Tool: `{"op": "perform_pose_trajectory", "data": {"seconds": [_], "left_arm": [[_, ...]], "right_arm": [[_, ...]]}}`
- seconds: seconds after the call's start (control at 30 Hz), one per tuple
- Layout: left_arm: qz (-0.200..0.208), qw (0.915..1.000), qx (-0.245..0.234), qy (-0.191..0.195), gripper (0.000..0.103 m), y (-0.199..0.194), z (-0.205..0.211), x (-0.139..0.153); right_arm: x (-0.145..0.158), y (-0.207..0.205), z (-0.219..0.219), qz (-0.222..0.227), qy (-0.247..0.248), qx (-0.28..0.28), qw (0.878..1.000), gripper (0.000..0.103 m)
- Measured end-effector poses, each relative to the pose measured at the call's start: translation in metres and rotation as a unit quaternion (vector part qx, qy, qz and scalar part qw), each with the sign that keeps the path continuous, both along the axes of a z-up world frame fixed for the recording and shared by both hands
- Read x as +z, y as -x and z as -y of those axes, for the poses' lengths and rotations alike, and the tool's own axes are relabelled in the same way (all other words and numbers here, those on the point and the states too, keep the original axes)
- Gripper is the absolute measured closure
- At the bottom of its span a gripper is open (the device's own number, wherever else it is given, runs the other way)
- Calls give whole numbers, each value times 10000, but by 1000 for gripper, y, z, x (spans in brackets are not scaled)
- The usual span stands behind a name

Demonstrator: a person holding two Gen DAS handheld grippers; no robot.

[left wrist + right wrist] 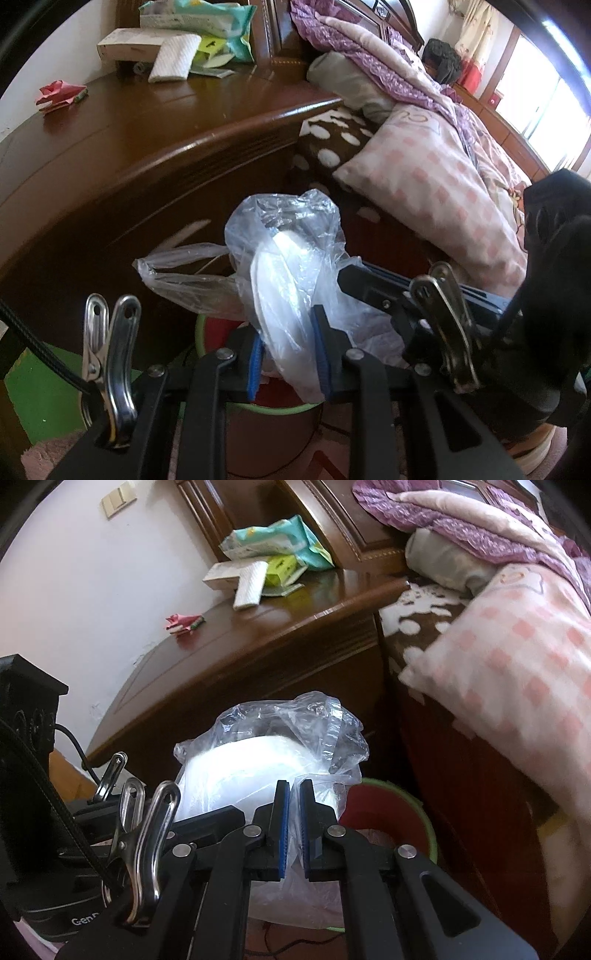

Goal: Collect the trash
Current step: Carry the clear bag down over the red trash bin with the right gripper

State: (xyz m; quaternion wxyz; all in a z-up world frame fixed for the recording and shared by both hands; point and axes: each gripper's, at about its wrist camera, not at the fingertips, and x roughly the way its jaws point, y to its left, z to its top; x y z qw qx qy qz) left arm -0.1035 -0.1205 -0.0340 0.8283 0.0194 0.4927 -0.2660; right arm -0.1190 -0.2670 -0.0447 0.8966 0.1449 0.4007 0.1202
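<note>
Both grippers pinch the clear plastic bag point(291, 266) at lower centre: left gripper point(290, 354), right gripper point(291, 827). Below it sits a red bin point(391, 812). The nightstand point(147, 140) behind holds a red wrapper point(61, 94) upper left.

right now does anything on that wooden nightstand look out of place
Yes: a crumpled red wrapper lies alone near the wall edge of the nightstand, apart from the pile of packets by the headboard. It looks like leftover litter.

Window daylight, fisheye warp, slight blur
</note>
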Motion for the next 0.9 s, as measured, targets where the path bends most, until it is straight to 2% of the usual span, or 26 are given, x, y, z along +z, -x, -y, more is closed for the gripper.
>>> {"op": "perform_pose_trajectory", "data": {"seconds": [0.37,0.9], "left_arm": [[-232,9995,-65,-192,79,-3,10,-29],[-912,9953,-232,-244,79,-24,29,-107]], "right_arm": [[-28,-4,7,-306,37,-123,9994,96],[-95,-22,20,-1348,274,-467,9894,96]]}}
